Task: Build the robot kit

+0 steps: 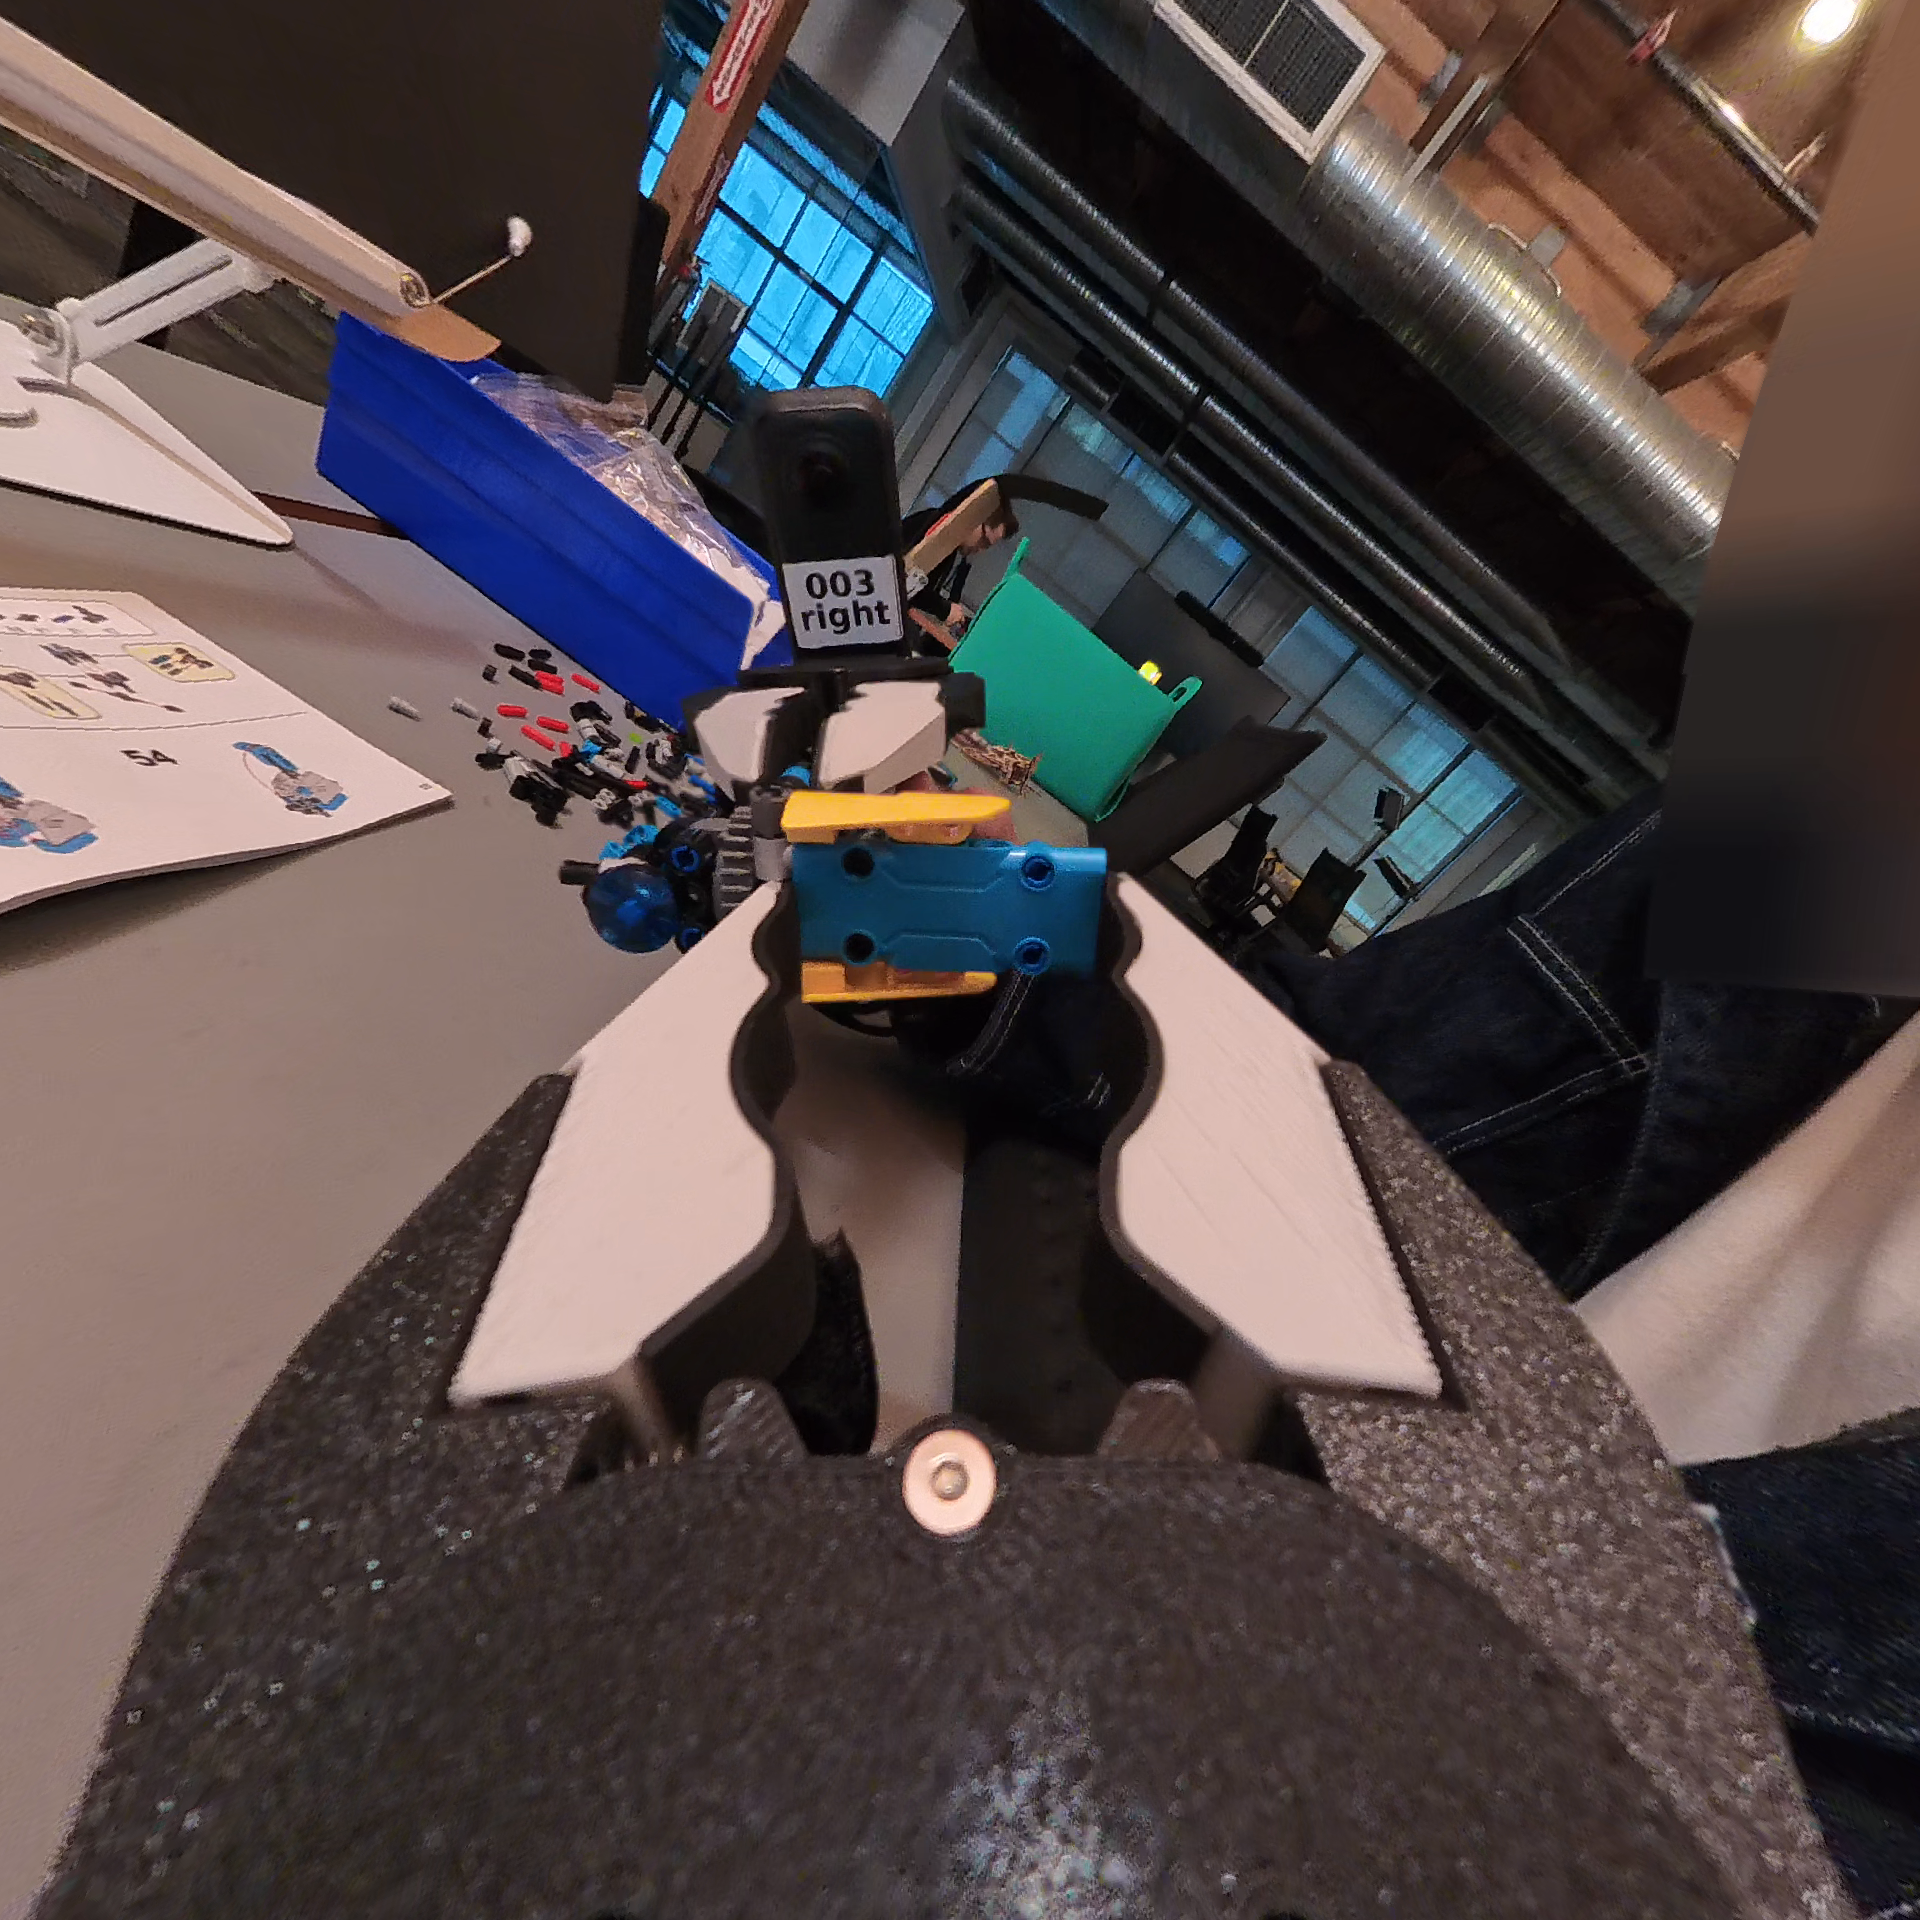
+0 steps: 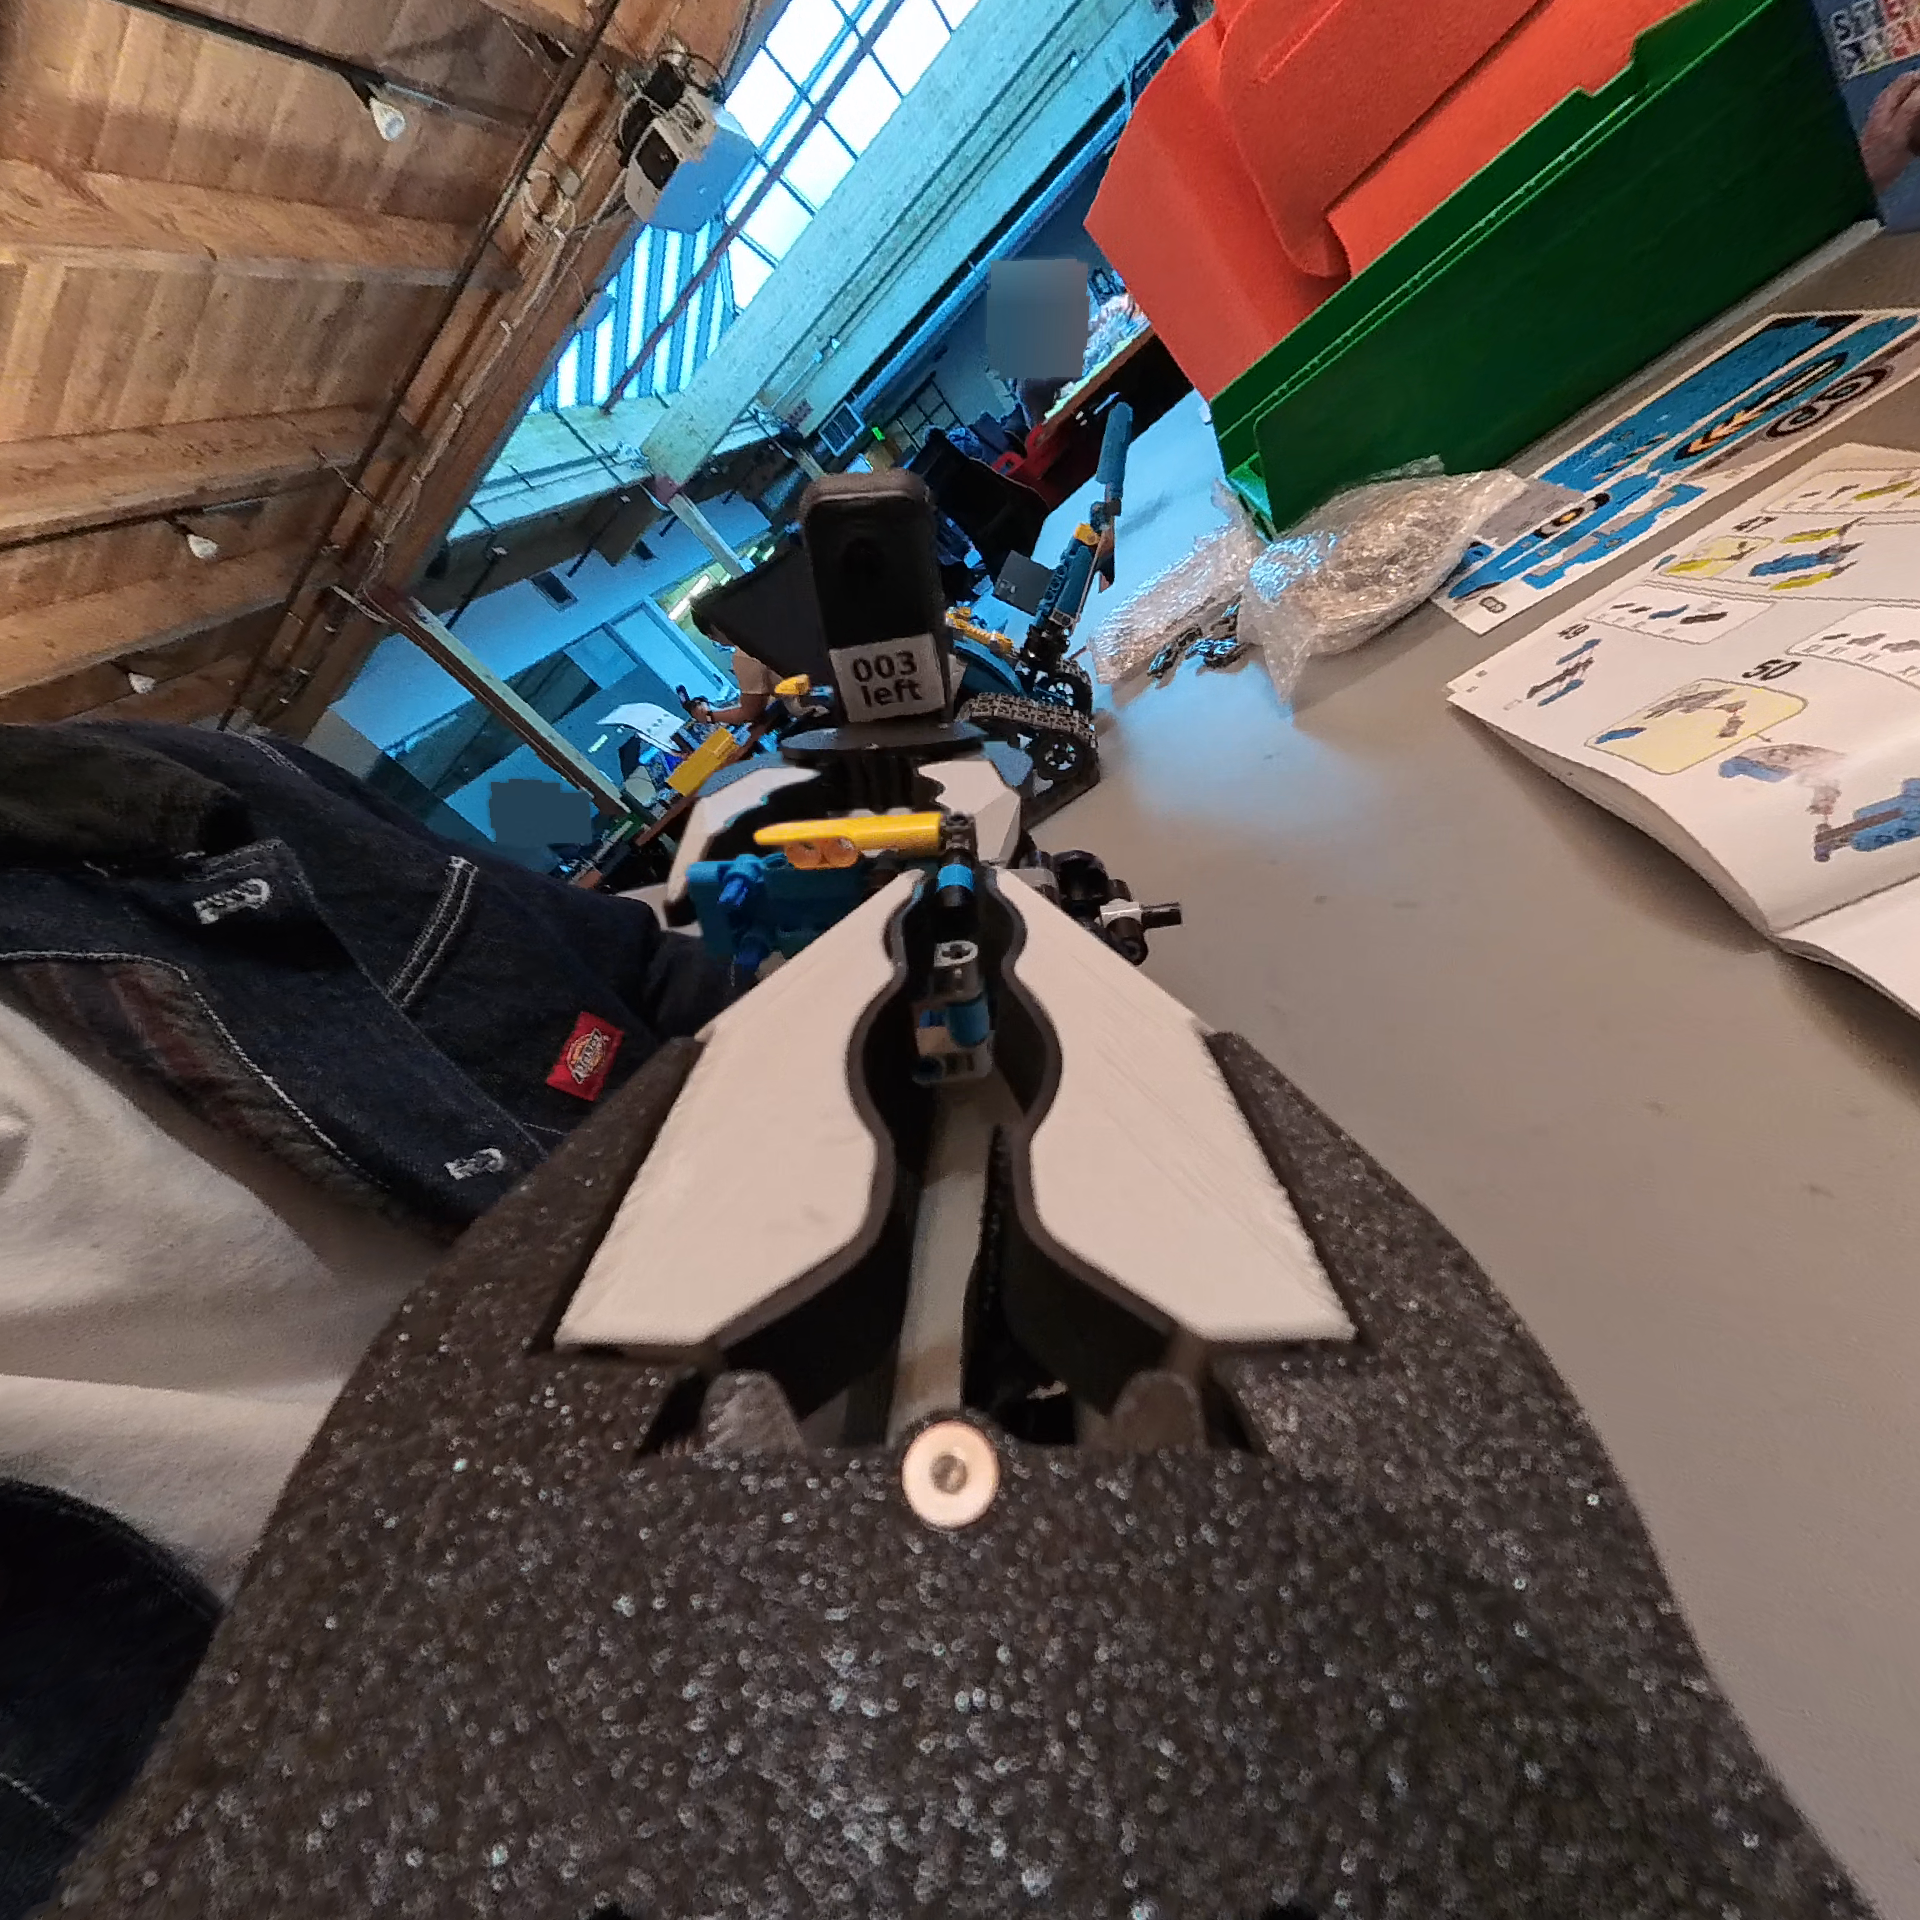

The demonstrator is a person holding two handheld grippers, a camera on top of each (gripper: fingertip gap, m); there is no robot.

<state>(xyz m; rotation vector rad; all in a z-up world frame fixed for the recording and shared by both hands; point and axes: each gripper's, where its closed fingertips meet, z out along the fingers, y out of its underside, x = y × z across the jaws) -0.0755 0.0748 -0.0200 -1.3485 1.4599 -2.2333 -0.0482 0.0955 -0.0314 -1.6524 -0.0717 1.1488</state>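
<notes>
The left gripper (image 1: 940, 914) is parted about as wide as the blue and yellow brick model (image 1: 940, 904) clamped between its tips. The right gripper (image 2: 951, 920), facing it from beyond the model, is nearly closed on the model's thin blue and black end. Loose bricks (image 1: 582, 727) lie left of the left claw on the grey table (image 1: 260, 1039); an instruction booklet (image 2: 1714, 707) lies right of the right claw.

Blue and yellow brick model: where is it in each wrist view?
Left wrist view: the brick model sits centre frame, clamped at the left gripper's tips, blue panel facing the camera.
Right wrist view: the same model is just above centre, the right gripper shut on its dark end.
Shared landmark: the open instruction booklet on the grey table.
</notes>
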